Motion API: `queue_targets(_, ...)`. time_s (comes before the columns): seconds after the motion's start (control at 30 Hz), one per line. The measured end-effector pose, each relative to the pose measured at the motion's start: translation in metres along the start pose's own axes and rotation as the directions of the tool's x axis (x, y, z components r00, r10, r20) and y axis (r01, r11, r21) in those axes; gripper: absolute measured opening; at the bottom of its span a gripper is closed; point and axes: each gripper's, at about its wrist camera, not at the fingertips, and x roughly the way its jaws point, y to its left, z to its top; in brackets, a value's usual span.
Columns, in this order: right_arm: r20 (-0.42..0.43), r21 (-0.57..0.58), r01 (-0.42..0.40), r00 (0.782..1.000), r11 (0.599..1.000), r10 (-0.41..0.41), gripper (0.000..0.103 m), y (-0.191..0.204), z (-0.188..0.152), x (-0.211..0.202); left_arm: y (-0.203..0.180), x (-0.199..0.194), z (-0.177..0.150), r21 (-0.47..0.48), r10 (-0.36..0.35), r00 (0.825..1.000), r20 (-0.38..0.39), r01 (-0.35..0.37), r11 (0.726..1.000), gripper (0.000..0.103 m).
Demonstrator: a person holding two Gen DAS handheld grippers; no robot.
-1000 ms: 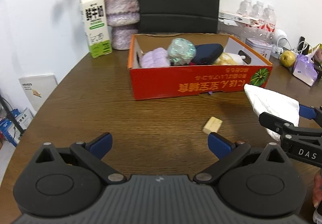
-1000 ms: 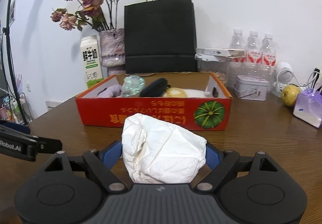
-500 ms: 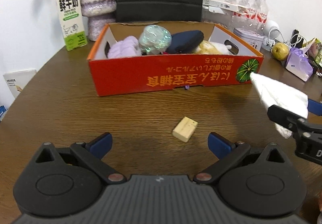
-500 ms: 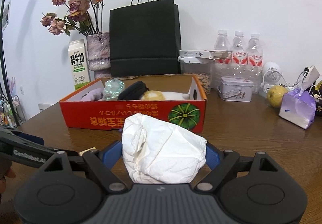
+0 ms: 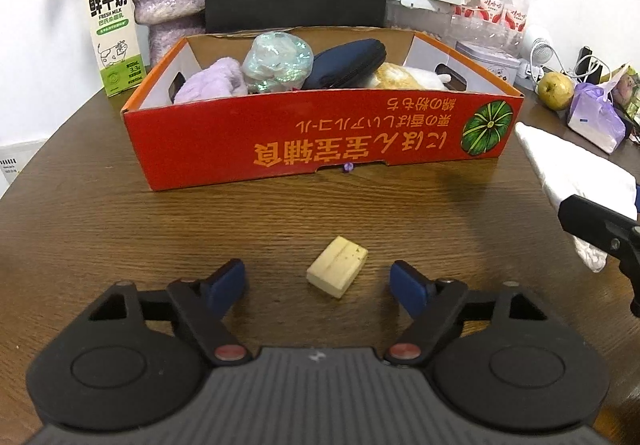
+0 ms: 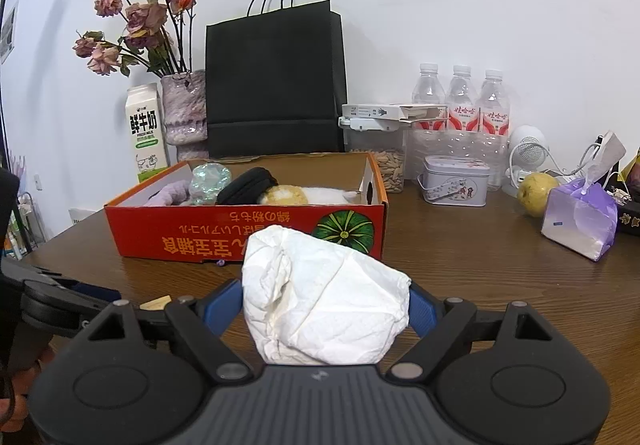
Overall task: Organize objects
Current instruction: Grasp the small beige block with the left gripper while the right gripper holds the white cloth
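Closer now than a second ago, the left gripper point(image 5: 318, 281) brackets a small tan block point(image 5: 337, 266) on the table point(image 5: 100, 213).
Its jaws are closing, not yet touching; centring them should prevent skidding. Right gripper point(image 6: 326, 303) clasps crumpled white paper point(image 6: 320, 309) before the red box point(image 5: 320, 141).

Bright, even indoor light, soft shadows, sharp focus, strong fisheye bending at the edges
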Motion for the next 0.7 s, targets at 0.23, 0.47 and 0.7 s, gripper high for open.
queue_targets(0.23, 0.003, -0.007, -0.002, 1.0, 1.0, 0.002, 0.084, 0.002, 0.0, -0.001, -0.002, -0.003, 0.002, -0.01, -0.015, 1.0, 0.023, 0.015, 1.0, 0.029)
queue_targets(0.47, 0.01, -0.012, -0.002, 1.0, 1.0, 0.002, 0.084, 0.003, 0.001, -0.002, -0.004, -0.01, 0.001, -0.014, -0.011, 0.999, 0.037, 0.011, 1.0, 0.026)
queue_targets(0.7, 0.021, -0.018, 0.006, 1.0, 1.0, -0.005, 0.084, 0.006, 0.001, -0.004, -0.005, -0.029, 0.005, -0.002, -0.01, 0.997, 0.081, 0.01, 1.0, 0.026)
